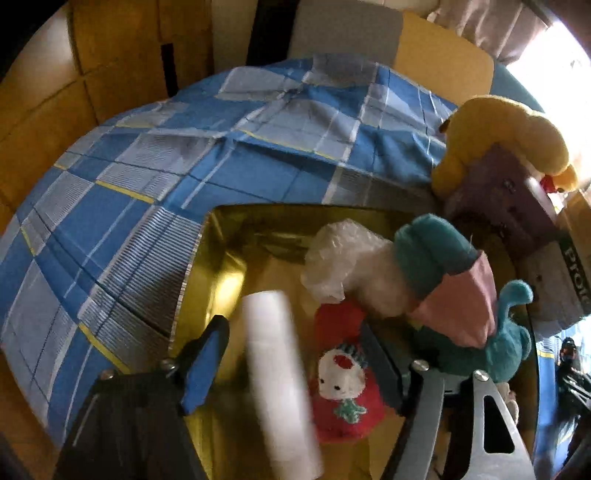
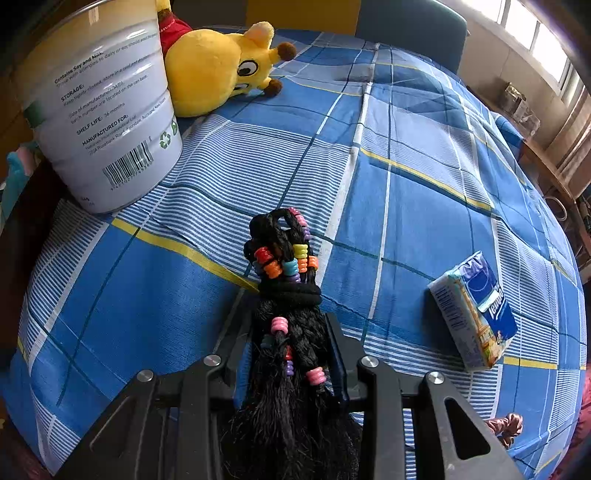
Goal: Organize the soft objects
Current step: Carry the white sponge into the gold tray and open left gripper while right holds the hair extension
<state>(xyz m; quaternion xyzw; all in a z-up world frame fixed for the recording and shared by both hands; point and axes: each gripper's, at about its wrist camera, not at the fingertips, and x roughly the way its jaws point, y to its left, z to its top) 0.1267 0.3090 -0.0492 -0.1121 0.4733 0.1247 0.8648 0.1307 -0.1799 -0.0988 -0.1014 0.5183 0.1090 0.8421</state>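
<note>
My left gripper [image 1: 291,354] is open above a gold-lined box [image 1: 221,266]. A blurred white roll [image 1: 280,376] is between its fingers, not gripped. In the box lie a red sock with a white face [image 1: 343,384], a clear plastic bag [image 1: 340,254] and a teal and pink plush [image 1: 454,295]. My right gripper [image 2: 288,325] is shut on a black braided hair bundle with coloured beads [image 2: 288,280], just above the blue checked cloth [image 2: 406,166]. A yellow plush [image 2: 218,70] lies at the far left, against a white tin [image 2: 99,107]; it also shows in the left wrist view [image 1: 509,136].
A tissue pack [image 2: 476,314] lies on the cloth at the right. A brown scrunchie [image 2: 506,424] sits at the near right edge. The tin [image 1: 524,229] stands beside the box. A chair back [image 2: 410,26] and a window are beyond the table.
</note>
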